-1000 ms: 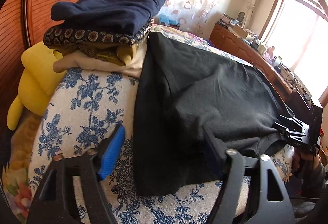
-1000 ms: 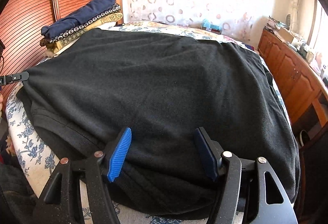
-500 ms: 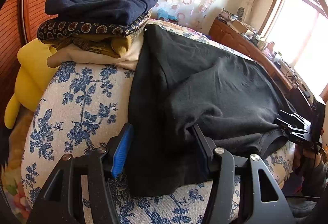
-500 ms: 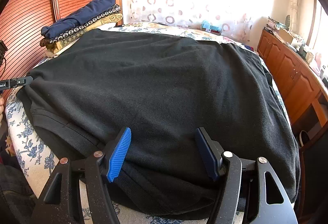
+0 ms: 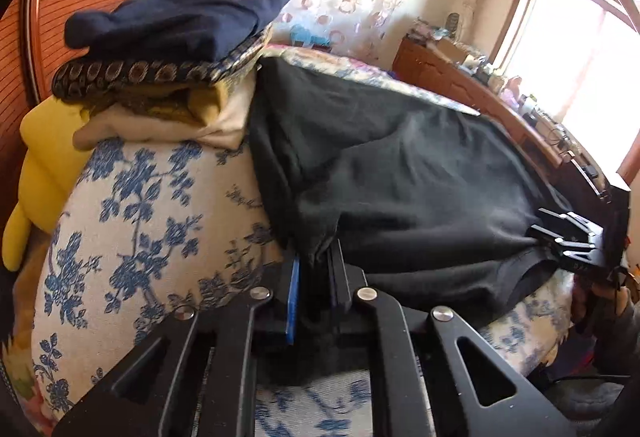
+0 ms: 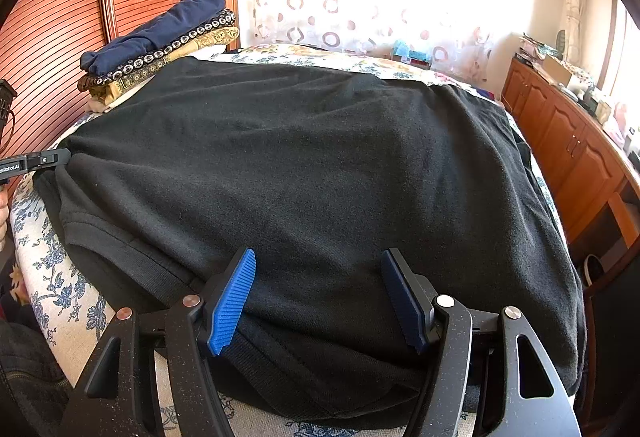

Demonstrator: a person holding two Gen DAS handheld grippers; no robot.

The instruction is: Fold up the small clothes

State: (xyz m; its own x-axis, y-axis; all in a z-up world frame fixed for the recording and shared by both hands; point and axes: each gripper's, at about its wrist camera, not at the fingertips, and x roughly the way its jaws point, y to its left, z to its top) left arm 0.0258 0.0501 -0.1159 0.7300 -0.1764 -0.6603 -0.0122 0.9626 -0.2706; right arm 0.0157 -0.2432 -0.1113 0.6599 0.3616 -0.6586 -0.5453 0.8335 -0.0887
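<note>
A black garment (image 6: pixel 320 173) lies spread flat over the floral bed; it also shows in the left wrist view (image 5: pixel 400 177). My left gripper (image 5: pixel 314 269) is shut on a bunched fold at the garment's near left edge. In the right wrist view its tip (image 6: pixel 48 159) touches the garment's left edge. My right gripper (image 6: pixel 320 289) is open, its blue pads astride the garment's near hem. It also shows at the right in the left wrist view (image 5: pixel 568 241), at the hem.
A stack of folded clothes (image 5: pixel 176 49), navy on top, sits at the bed's far left corner, also in the right wrist view (image 6: pixel 160 41). A yellow plush (image 5: pixel 44 157) lies beside it. The blue floral bedspread (image 5: pixel 152 221) is bare at left. A wooden dresser (image 6: pixel 568 157) runs along the right.
My left gripper moved forward to the garment's edge and shut on a fold of it. The right gripper stayed open at the hem.
</note>
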